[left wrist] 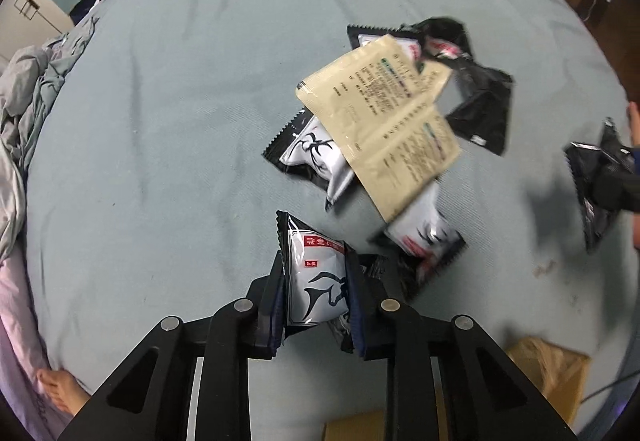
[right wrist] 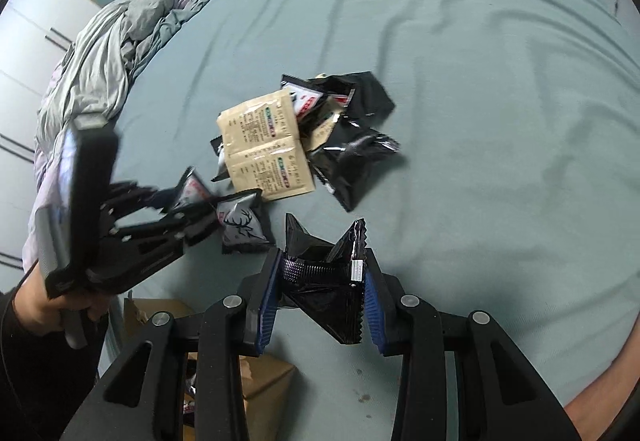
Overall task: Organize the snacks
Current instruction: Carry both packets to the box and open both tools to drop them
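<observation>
My left gripper [left wrist: 316, 281] is shut on a black-and-white deer-print snack packet [left wrist: 316, 281], held above the bed. It also shows in the right wrist view [right wrist: 192, 197], blurred, at the left. My right gripper [right wrist: 320, 281] is shut on a black snack packet [right wrist: 324, 281], also seen at the right edge of the left wrist view [left wrist: 596, 177]. A pile of snacks lies mid-bed: two joined beige sachets [left wrist: 380, 113] [right wrist: 264, 149], black packets [right wrist: 352, 161] [left wrist: 484, 101] and deer-print packets [left wrist: 316, 157] [right wrist: 240, 225].
The bed has a teal sheet [left wrist: 180, 121] [right wrist: 480, 81]. A crumpled grey duvet [right wrist: 104, 53] lies at the left. A brown cardboard box [right wrist: 264, 381] [left wrist: 548, 373] sits below the bed's near edge. A bare foot [left wrist: 60, 389] is at the lower left.
</observation>
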Motion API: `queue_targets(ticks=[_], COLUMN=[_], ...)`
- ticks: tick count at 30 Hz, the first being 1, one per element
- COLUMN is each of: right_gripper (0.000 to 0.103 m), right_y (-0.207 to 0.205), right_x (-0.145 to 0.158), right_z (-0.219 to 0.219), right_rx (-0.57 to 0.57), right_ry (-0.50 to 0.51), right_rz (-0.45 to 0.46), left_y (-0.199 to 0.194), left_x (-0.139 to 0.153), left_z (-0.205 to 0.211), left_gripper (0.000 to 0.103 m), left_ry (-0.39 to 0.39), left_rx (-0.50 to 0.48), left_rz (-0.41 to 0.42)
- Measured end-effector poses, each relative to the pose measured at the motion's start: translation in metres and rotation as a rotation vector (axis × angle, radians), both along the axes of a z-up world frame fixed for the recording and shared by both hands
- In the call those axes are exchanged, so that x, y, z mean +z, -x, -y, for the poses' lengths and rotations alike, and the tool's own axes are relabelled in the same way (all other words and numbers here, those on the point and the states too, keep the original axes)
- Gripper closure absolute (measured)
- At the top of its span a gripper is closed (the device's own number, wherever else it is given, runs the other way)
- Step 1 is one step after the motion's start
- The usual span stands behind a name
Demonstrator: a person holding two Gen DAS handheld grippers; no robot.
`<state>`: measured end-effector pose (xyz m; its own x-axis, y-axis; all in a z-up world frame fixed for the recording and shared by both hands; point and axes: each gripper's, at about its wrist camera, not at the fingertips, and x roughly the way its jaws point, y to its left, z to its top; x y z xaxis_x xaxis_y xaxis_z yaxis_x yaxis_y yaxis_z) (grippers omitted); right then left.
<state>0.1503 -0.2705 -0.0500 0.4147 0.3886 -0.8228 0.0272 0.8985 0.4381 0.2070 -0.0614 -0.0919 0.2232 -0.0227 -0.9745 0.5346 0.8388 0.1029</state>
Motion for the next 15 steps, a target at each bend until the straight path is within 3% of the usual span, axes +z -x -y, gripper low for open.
queue_targets(ticks=[4, 9, 15], right_gripper=[0.067, 0.067, 0.067], right_y=[0.006, 0.015, 0.029], right_x=[0.007, 0.027, 0.057], right_z=[0.001, -0.013, -0.048], right_rx=[-0.014, -0.015, 0.065], right_ry=[0.01, 0.054, 0.113], right_rz=[-0.008, 0.017, 0.046], left_y=[0.024, 0.068, 0.096], left_x=[0.029, 0.064, 0.1], left_z=[-0.017, -0.034, -0.056], left_gripper=[0.078, 0.078, 0.078], left_ry=[0.049, 0.054, 0.13], left_rx=[-0.002, -0.099, -0.158], left_rz=[0.002, 0.069, 0.091])
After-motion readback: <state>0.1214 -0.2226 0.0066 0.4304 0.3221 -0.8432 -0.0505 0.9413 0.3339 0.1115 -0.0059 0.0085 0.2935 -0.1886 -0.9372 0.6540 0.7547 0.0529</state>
